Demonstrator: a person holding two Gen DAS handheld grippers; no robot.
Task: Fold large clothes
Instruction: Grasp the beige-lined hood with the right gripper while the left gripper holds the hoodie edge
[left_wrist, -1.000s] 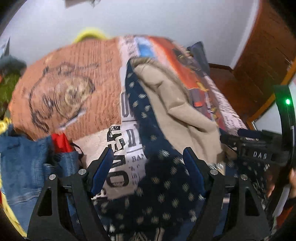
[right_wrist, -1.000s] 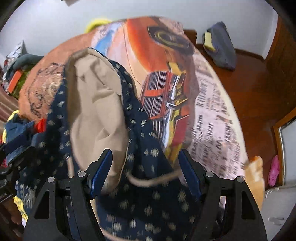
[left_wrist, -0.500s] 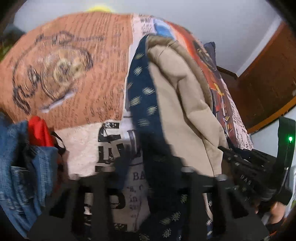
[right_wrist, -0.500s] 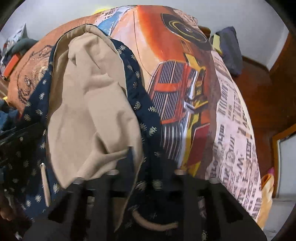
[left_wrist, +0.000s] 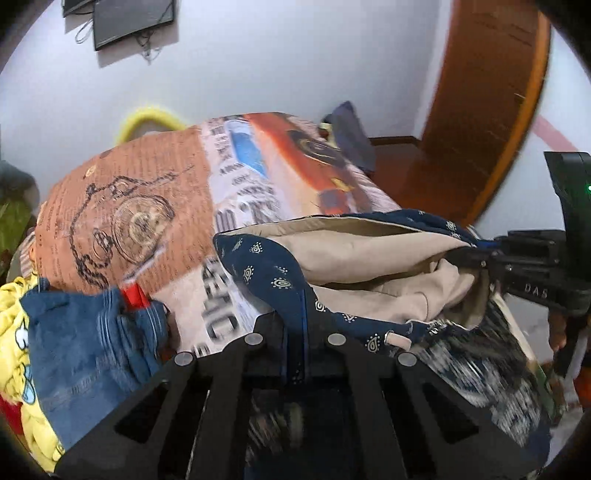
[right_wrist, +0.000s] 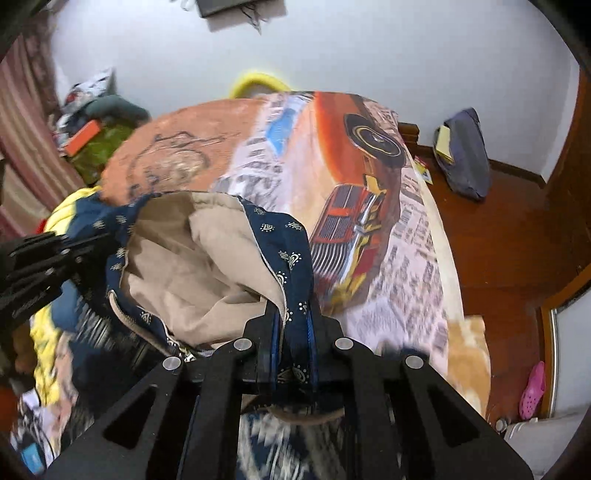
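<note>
A navy garment (left_wrist: 273, 273) with small pale motifs and a beige lining (left_wrist: 362, 254) hangs lifted above the bed. My left gripper (left_wrist: 294, 314) is shut on its navy edge. My right gripper (right_wrist: 293, 314) is shut on the opposite navy edge (right_wrist: 284, 236), with the beige lining (right_wrist: 184, 266) sagging open between the two grips. The right gripper (left_wrist: 480, 258) shows at the right of the left wrist view, and the left gripper (right_wrist: 88, 243) shows at the left of the right wrist view. The garment's lower part is blurred beneath the grippers.
The bed carries a printed cover (right_wrist: 369, 184) with a car and newsprint pattern. Blue jeans (left_wrist: 85, 339) and yellow fabric (left_wrist: 14, 332) are piled at the left. A dark bag (right_wrist: 465, 158) lies on the wooden floor (right_wrist: 498, 240). A pink shoe (right_wrist: 533, 391) sits lower right.
Both grippers closed on the navy garment's edges and rose, lifting it off the bed so the beige lining now hangs open between them.
</note>
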